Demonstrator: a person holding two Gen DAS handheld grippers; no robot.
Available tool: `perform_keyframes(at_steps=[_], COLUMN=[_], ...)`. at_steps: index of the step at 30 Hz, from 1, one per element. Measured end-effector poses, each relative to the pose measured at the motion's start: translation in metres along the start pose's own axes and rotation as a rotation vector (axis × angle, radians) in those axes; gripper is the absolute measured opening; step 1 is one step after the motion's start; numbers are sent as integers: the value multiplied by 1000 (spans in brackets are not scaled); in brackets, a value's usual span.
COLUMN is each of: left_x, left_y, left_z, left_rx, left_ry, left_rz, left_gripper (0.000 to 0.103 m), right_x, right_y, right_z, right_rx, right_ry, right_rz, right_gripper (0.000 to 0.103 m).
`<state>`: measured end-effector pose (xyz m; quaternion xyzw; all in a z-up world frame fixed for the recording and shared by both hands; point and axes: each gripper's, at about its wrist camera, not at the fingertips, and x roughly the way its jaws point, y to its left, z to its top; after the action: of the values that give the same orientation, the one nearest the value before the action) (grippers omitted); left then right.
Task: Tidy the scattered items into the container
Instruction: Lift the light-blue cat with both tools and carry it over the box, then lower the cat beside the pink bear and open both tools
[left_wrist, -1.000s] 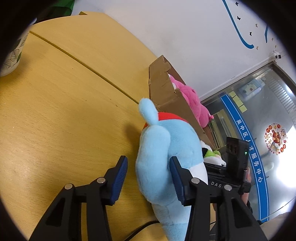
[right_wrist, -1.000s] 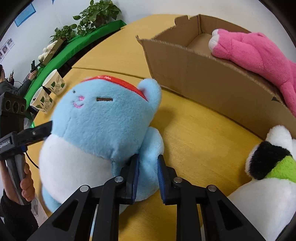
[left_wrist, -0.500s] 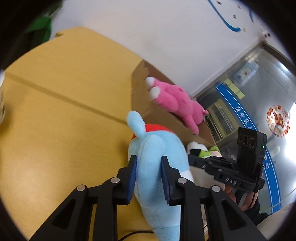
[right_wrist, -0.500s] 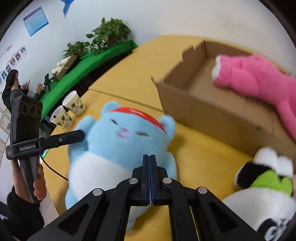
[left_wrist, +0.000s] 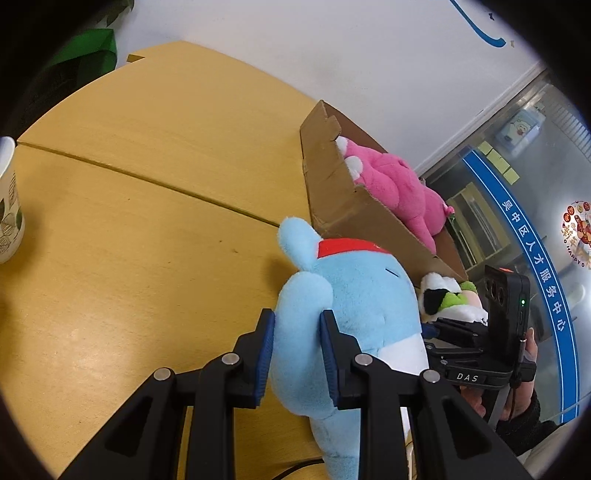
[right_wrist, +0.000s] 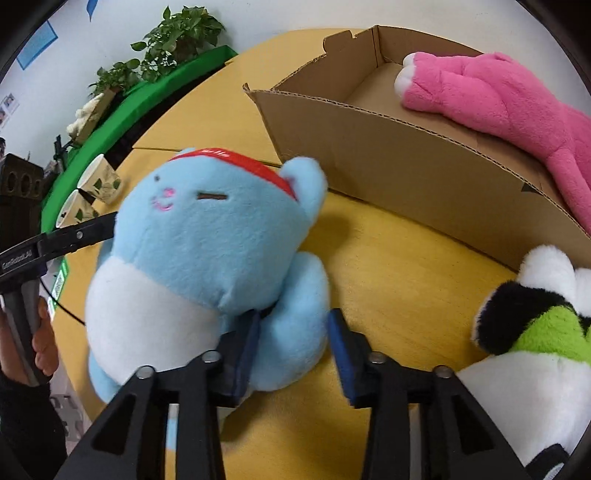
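Observation:
A blue plush toy (left_wrist: 354, 295) with a red headband and white belly stands on the yellow table, close to the cardboard box (left_wrist: 332, 192). My left gripper (left_wrist: 295, 332) is shut on one arm of the blue plush. In the right wrist view the blue plush (right_wrist: 207, 236) fills the left half. My right gripper (right_wrist: 293, 332) is open, its jaws either side of the plush's other arm. The cardboard box (right_wrist: 406, 155) holds a pink plush (right_wrist: 498, 92). A white, black and green plush (right_wrist: 535, 339) lies at the right.
Paper cups (right_wrist: 99, 177) stand on the table's far left; one cup (left_wrist: 7, 206) shows at the left edge of the left wrist view. A green ledge with plants (right_wrist: 173, 40) runs behind the yellow table (right_wrist: 399, 266).
My left gripper closed on the blue plush's arm a second ago and still holds it. My right gripper, fully shut half a second ago, has opened around the other arm and moved closer.

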<state>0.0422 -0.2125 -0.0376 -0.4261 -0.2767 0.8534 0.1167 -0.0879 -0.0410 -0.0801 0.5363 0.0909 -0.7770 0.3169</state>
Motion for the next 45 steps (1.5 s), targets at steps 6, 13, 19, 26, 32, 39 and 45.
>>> perform_keyframes(at_steps=[6, 13, 19, 26, 32, 39, 45], left_x=[1, -1, -24, -31, 51, 187, 212], left_y=[10, 9, -12, -74, -110, -90, -66], left_z=[-4, -9, 3, 97, 191, 221, 205], left_rx=[-12, -3, 4, 172, 316, 305, 320], left_ry=[9, 10, -58, -182, -110, 100, 182], left_rz=[12, 16, -39, -114, -86, 42, 159], left_gripper=[24, 24, 24, 24, 24, 22, 22], right_x=[19, 26, -10, -90, -113, -35, 0], right_y=[-6, 12, 10, -14, -78, -142, -136], right_z=[4, 2, 13, 62, 123, 152, 155], right_rx=[19, -12, 4, -10, 40, 86, 57], right_ry=[45, 63, -70, -268, -321, -112, -51], right_rz=[17, 151, 162, 92, -46, -113, -78], right_gripper=[79, 26, 17, 17, 17, 17, 17])
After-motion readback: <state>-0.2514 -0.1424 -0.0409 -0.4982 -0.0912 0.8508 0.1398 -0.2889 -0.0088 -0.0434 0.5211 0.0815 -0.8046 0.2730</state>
